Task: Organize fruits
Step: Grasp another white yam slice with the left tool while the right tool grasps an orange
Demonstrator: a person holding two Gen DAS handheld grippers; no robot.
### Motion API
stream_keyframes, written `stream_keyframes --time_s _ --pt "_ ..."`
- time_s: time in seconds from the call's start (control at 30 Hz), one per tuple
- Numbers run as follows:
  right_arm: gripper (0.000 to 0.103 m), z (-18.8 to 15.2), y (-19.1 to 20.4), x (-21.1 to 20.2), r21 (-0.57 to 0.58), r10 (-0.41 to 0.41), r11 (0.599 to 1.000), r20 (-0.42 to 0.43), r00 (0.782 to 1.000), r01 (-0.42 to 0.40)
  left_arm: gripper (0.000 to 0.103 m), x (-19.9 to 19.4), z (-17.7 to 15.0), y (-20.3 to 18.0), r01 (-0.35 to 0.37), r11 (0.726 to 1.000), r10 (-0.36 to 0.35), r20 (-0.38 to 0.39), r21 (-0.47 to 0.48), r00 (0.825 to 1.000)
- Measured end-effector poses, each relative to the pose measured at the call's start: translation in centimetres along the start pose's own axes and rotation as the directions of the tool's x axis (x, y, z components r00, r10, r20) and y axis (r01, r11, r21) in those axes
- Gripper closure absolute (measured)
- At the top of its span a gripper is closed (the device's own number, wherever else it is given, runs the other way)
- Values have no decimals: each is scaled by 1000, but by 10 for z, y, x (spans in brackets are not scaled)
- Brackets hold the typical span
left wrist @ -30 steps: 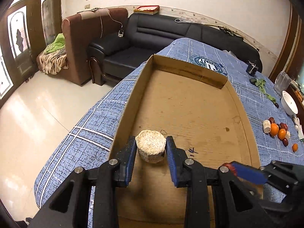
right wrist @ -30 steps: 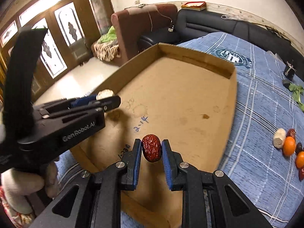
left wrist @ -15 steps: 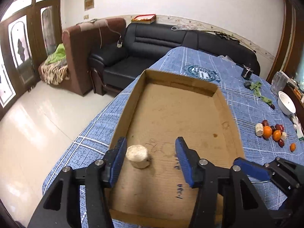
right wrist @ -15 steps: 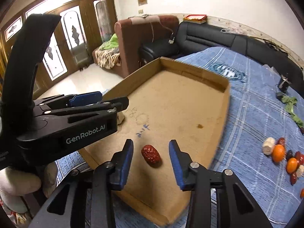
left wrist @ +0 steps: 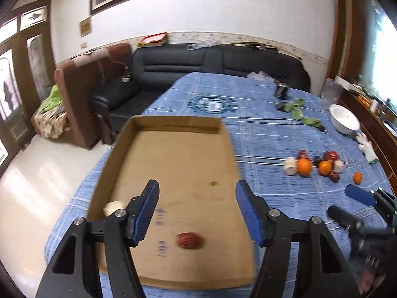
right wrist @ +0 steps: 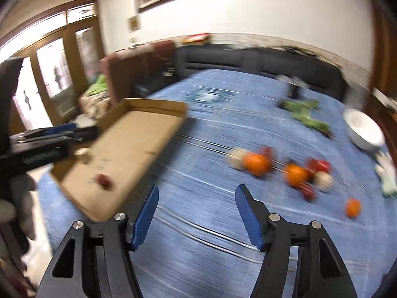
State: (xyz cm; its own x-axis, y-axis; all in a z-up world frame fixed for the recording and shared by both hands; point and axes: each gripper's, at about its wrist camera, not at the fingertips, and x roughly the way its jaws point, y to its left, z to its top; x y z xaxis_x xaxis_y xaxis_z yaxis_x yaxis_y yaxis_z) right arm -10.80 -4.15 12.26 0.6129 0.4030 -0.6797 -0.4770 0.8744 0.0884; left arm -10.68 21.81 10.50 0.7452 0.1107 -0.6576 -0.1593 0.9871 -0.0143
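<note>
A shallow cardboard tray [left wrist: 173, 124] lies on the blue cloth table. In it are a pale round piece [left wrist: 113, 207] at the near left and a red date [left wrist: 189, 241] near the front. My left gripper [left wrist: 197, 213] is open and empty above the tray's front. My right gripper [right wrist: 196, 217] is open and empty over bare cloth right of the tray [right wrist: 153, 106]. A cluster of oranges [right wrist: 256, 165], red dates [right wrist: 318, 165] and pale pieces [right wrist: 322, 181] lies on the cloth ahead of it. The cluster also shows in the left wrist view [left wrist: 304, 167].
A white bowl [left wrist: 345, 123] and green leaves [left wrist: 297, 110] sit at the table's far right. A single small orange [right wrist: 352, 207] lies apart at the right. A black sofa [left wrist: 211, 59] and brown armchair [left wrist: 82, 92] stand beyond the table.
Both grippers opened and let go: the pale piece and the red date now lie in the tray. Both have pulled back and up; the right one has swung right toward the fruit cluster.
</note>
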Motion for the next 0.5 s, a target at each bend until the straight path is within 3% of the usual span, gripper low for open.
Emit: stream_keyframes --time_s 0.13,0.27,0.5 --pt "34 -20 -76 -15 145 -111 983 -30 993 114 38 14 1 -40 82 995 -80 -39 49 996" --pt "34 -34 -134 -30 264 -188 945 -48 981 194 38 34 0 -78 193 978 -185 -96 79 978" --pt "34 -34 -174 -28 304 -241 919 -65 968 249 38 72 5 -116 245 966 -231 -143 89 963"
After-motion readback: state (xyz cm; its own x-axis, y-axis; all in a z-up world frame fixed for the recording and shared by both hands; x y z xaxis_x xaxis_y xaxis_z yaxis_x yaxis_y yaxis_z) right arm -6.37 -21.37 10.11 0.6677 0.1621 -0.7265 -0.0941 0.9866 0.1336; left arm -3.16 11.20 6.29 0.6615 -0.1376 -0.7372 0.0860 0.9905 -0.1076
